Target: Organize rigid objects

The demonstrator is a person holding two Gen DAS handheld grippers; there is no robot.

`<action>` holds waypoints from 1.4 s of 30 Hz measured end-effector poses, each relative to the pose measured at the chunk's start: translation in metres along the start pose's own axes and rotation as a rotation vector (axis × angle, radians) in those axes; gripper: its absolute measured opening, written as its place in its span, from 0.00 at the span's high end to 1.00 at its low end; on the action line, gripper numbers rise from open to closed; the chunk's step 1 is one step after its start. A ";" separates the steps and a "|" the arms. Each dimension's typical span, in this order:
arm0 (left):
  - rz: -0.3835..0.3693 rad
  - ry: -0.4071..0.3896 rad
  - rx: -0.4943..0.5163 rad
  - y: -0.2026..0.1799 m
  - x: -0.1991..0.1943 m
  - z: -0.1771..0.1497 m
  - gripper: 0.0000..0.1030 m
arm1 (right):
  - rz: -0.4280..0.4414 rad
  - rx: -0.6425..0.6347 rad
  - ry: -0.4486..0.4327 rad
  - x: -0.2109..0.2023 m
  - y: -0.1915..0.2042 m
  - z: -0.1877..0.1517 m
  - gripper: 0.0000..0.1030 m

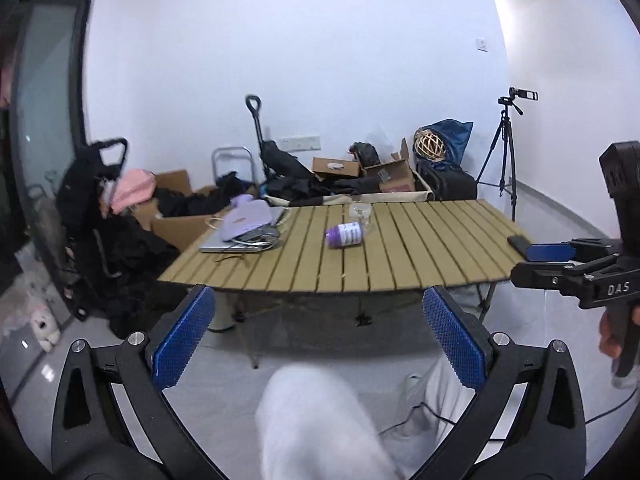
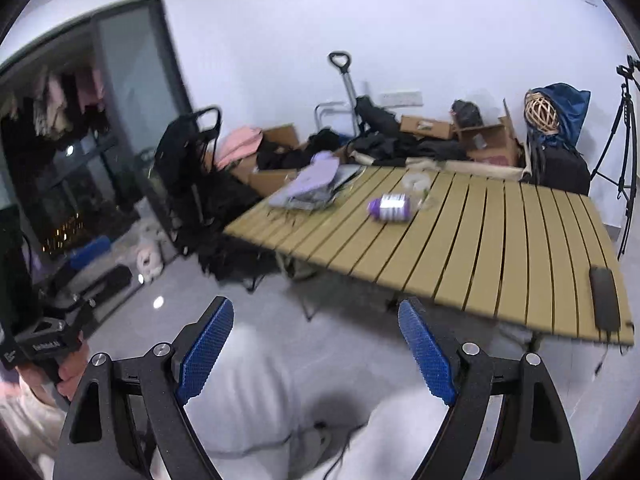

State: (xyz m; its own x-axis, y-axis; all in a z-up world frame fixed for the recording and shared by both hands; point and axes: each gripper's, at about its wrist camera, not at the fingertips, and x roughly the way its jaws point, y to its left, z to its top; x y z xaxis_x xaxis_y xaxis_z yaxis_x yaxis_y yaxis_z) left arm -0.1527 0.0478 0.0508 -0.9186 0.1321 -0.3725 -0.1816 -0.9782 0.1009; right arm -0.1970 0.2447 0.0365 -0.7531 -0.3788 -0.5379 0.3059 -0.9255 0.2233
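Observation:
A purple bottle [image 1: 345, 235] lies on its side mid-table on the slatted wooden table [image 1: 420, 256]; it also shows in the right wrist view [image 2: 390, 207]. A clear glass [image 1: 361, 213] stands just behind it. A lilac pouch [image 1: 244, 218] rests on a laptop [image 1: 236, 243] at the table's left. A black phone [image 2: 605, 297] lies at the right edge. My left gripper [image 1: 318, 308] is open and empty, short of the table's near edge. My right gripper [image 2: 316, 320] is open and empty, also off the table; it shows at the right of the left wrist view [image 1: 532, 260].
Cardboard boxes [image 1: 384, 174], dark clothes and a trolley [image 1: 260, 140] crowd the floor behind the table. A black chair [image 1: 96, 200] stands left, a tripod [image 1: 504, 148] right. My legs in light trousers [image 1: 320, 420] are below the grippers.

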 end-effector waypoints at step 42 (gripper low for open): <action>0.078 -0.111 -0.135 0.002 -0.128 -0.120 0.00 | -0.145 -0.137 -0.262 -0.104 0.117 -0.163 0.14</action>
State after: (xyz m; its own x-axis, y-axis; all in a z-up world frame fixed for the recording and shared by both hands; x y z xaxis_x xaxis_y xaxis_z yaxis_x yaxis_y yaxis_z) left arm 0.0070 0.0096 -0.0120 -0.9624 0.0644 -0.2638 -0.0662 -0.9978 -0.0019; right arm 0.0126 0.1752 -0.0139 -0.9134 -0.2455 -0.3246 0.2467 -0.9684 0.0382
